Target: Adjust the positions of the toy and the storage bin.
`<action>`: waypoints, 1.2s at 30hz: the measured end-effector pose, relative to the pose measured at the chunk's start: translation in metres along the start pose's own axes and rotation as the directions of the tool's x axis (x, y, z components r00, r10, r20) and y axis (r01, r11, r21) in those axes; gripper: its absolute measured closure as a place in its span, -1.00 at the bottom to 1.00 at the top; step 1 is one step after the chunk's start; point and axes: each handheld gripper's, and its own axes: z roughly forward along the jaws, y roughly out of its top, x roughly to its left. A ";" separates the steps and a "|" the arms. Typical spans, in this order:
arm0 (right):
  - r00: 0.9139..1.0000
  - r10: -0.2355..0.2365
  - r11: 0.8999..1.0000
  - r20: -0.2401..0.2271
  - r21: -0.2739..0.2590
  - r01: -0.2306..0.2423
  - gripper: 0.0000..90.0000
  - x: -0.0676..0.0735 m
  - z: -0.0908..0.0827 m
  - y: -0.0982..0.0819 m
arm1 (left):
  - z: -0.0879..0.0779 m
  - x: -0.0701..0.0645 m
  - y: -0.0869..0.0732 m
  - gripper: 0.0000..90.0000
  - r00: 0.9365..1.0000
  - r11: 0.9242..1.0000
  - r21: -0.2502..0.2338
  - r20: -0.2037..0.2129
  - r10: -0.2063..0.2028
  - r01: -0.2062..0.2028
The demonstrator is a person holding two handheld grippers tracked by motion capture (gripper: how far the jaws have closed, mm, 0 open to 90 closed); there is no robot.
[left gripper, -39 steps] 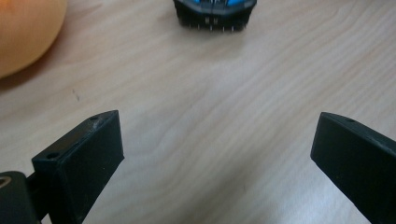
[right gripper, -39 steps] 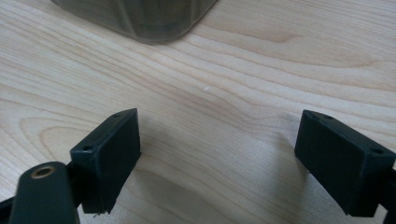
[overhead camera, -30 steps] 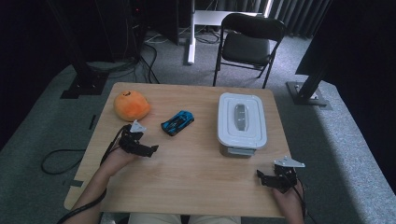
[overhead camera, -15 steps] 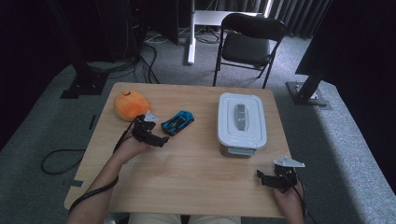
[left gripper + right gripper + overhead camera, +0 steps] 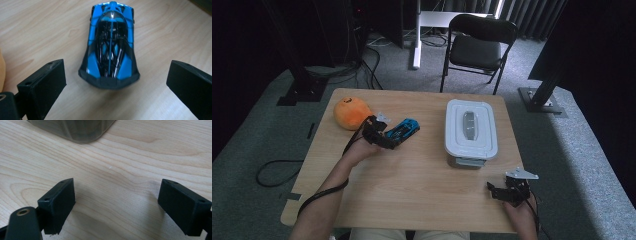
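Note:
A blue and black toy car lies on the wooden table, left of centre. My left gripper is open right at the car's near end. In the left gripper view the car lies just ahead of the gap, and the two jaws stand wide on either side, not touching it. My right gripper rests open near the table's front right corner. Its jaws, in the right gripper view, hold nothing and only bare wood lies between them.
An orange plush ball sits at the table's back left, close to the left hand. A white lidded box stands right of centre; its corner shows ahead of the right gripper. A black folding chair stands beyond the table.
My left gripper has moved forward and to the right, from the table's left side up to the toy car. The right gripper has stayed still.

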 end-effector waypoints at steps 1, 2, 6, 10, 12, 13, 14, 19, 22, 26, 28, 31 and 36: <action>1.000 0.000 1.000 0.000 0.000 0.000 -0.69 0.000 0.000 0.000 | 0.002 0.000 0.002 -0.93 1.000 1.000 0.005 0.006 0.004 -0.004; 1.000 0.000 1.000 0.000 0.000 0.000 -0.69 0.000 0.000 0.000 | 0.005 0.001 0.005 -0.93 1.000 1.000 0.010 0.004 -0.002 0.002; 1.000 0.000 1.000 0.000 0.000 0.000 -0.69 0.000 0.000 0.000 | 0.014 0.001 0.013 -0.90 1.000 1.000 0.019 0.010 -0.001 0.001; 1.000 0.001 1.000 0.000 0.000 -0.001 -0.69 0.000 0.000 0.000 | 0.022 0.001 0.020 -0.89 1.000 1.000 0.029 0.009 -0.010 0.010; 1.000 0.000 1.000 0.000 0.000 0.000 -0.69 0.000 0.000 0.000 | 0.026 0.002 0.024 -0.89 1.000 0.999 0.032 0.009 -0.009 0.008; 1.000 0.000 1.000 0.000 0.000 0.000 -0.69 0.000 0.000 0.000 | 0.028 0.002 0.026 -0.89 1.000 0.999 0.040 0.009 -0.002 0.002; 1.000 0.000 1.000 0.000 0.000 0.000 -0.69 0.000 0.000 0.000 | 0.029 0.002 0.028 -0.89 1.000 0.999 0.042 0.011 0.007 -0.008; 1.000 0.001 1.000 0.000 0.000 -0.001 -0.69 0.000 0.000 0.000 | 0.038 0.001 0.034 -0.84 0.999 0.997 0.066 -0.005 0.035 -0.035; 1.000 0.001 1.000 -0.001 0.000 -0.001 -0.69 0.000 0.000 0.000 | 0.047 0.003 0.037 -0.84 0.999 0.996 0.077 -0.003 0.036 -0.035; 1.000 0.001 1.000 0.000 -0.001 -0.001 -0.69 0.000 0.000 0.000 | 0.058 0.004 0.036 -0.84 0.999 0.993 0.108 -0.007 0.051 -0.050; 1.000 0.001 1.000 0.000 -0.001 -0.001 -0.69 0.000 0.000 0.000 | 0.062 0.004 0.036 -0.84 0.998 0.991 0.120 -0.018 0.059 -0.056; 1.000 0.001 1.000 0.000 -0.001 -0.001 -0.69 0.000 0.000 0.000 | 0.068 0.005 0.035 -0.62 0.998 0.989 0.132 -0.017 0.061 -0.058; 1.000 0.002 1.000 0.000 -0.001 -0.002 -0.69 0.000 0.000 0.000 | 0.072 0.004 0.039 -0.62 0.998 0.988 0.145 -0.022 0.061 -0.057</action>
